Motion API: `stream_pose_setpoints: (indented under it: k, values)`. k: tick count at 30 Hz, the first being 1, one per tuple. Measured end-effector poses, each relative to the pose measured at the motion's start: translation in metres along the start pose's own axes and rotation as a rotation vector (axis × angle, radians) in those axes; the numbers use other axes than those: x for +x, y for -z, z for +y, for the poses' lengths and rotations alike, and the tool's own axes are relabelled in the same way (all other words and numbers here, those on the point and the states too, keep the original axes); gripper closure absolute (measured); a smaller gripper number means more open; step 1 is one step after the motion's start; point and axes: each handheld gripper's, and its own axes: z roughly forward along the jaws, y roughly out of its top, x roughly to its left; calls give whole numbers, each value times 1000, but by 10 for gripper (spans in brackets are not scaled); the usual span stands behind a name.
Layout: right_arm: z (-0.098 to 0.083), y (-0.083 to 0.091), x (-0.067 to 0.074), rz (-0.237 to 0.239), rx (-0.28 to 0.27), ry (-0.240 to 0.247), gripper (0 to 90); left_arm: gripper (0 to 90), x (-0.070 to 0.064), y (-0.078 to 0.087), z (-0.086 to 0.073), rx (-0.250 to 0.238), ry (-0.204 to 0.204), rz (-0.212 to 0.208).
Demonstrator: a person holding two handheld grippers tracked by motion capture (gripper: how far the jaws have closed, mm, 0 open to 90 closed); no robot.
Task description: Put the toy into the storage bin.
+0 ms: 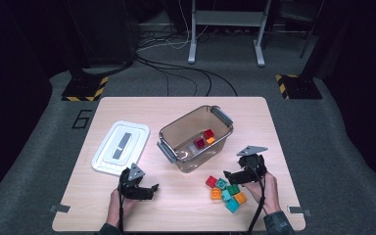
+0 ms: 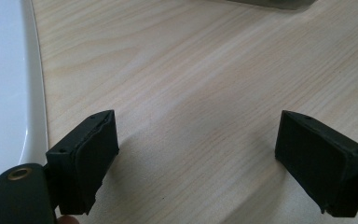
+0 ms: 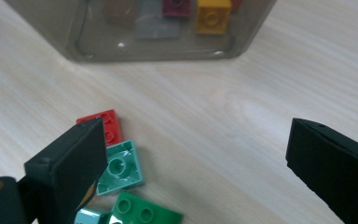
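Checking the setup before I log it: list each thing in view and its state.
Bin: open, lid off, upright, a few bricks inside.
Lid: flat on the table, left of the bin.
Loose bricks: clustered on the table, outside the bin.
Left gripper: jaws open, empty.
Right gripper: jaws open, empty, beside the bricks.

Bare bench (image 1: 186, 205) lies open between the left claw (image 1: 144, 188) and the cluster of bricks (image 1: 226, 192), giving free passage there. The clear tub (image 1: 196, 138) blocks the middle, standing near the bricks, and the white lid (image 1: 121, 147) takes up the left side. The right claw (image 1: 232, 177) hangs beside the bricks, its jaws spread with nothing between them.
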Motion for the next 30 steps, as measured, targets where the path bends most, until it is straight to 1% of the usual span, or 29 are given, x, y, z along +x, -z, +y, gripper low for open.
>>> stream_pose_setpoints:
  k: [5,7,8,10,11,12,17,19,20,21,24,26,27,30]
  values:
    - [-10,-13,8,36,32,16,37,128,0,0,0,-4,2,1]
    - [-12,-17,10,45,45,15,35,128,0,0,0,-4,2,1]
    - [-12,-19,10,49,55,25,33,128,0,0,0,0,0,0]
    - [-12,-22,12,51,60,28,30,128,0,0,0,0,0,0]
    - [-12,-23,13,56,71,30,26,128,0,0,0,2,0,1]
    - [-12,-24,14,58,77,39,24,128,0,0,0,0,0,0]
    - [-12,-32,17,56,108,65,15,128,0,0,0,0,1,0]
    - [-12,-35,18,58,113,72,16,129,0,0,0,0,0,0]
    - [-12,-36,19,60,117,69,18,128,0,0,0,0,0,0]
    - [-11,-37,20,51,118,77,21,128,0,0,0,-4,1,1]
    - [-9,-41,22,55,127,86,29,129,0,0,0,2,0,2]
    - [-8,-44,23,53,137,96,43,128,0,0,0,-3,1,3]
    - [-8,-46,24,43,140,101,45,128,0,0,0,-3,0,3]
    - [-9,-48,23,32,151,86,76,128,0,0,0,-3,1,3]
